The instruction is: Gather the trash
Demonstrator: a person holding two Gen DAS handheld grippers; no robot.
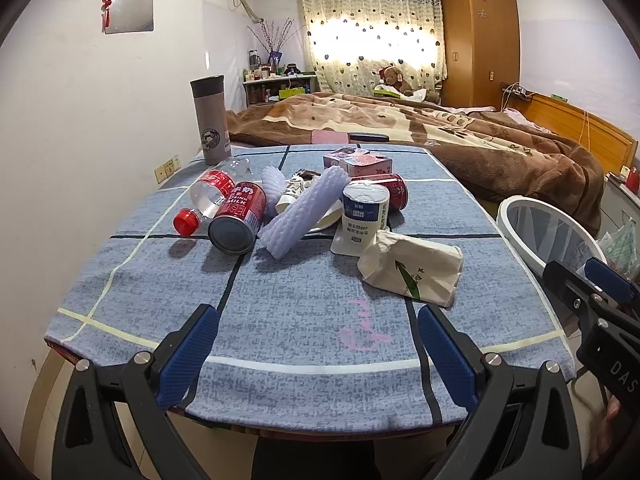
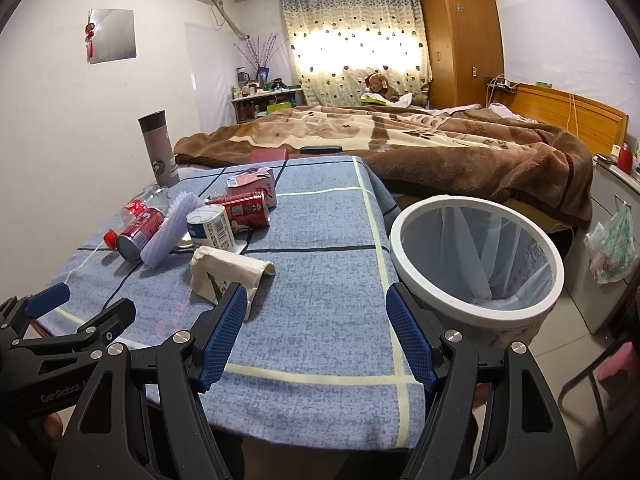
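Note:
Trash lies on the blue checked tablecloth (image 1: 296, 312): a crumpled white paper bag (image 1: 412, 270), a white and blue can (image 1: 364, 210), a red milk can (image 1: 238, 218), a clear bottle with a red cap (image 1: 204, 200), a lilac foam sleeve (image 1: 302, 212), a second red can (image 1: 386, 188) and a pink carton (image 1: 358, 162). The paper bag (image 2: 228, 272) is nearest my right gripper. A white-rimmed bin (image 2: 480, 256) with a liner stands at the table's right edge. My left gripper (image 1: 318, 356) and right gripper (image 2: 316, 336) are both open and empty above the near table edge.
A grey thermos (image 1: 210, 120) stands at the table's far left corner. A bed with a brown blanket (image 1: 420, 128) lies behind the table. A plastic bag (image 2: 612, 248) hangs at the right. The wall is close on the left.

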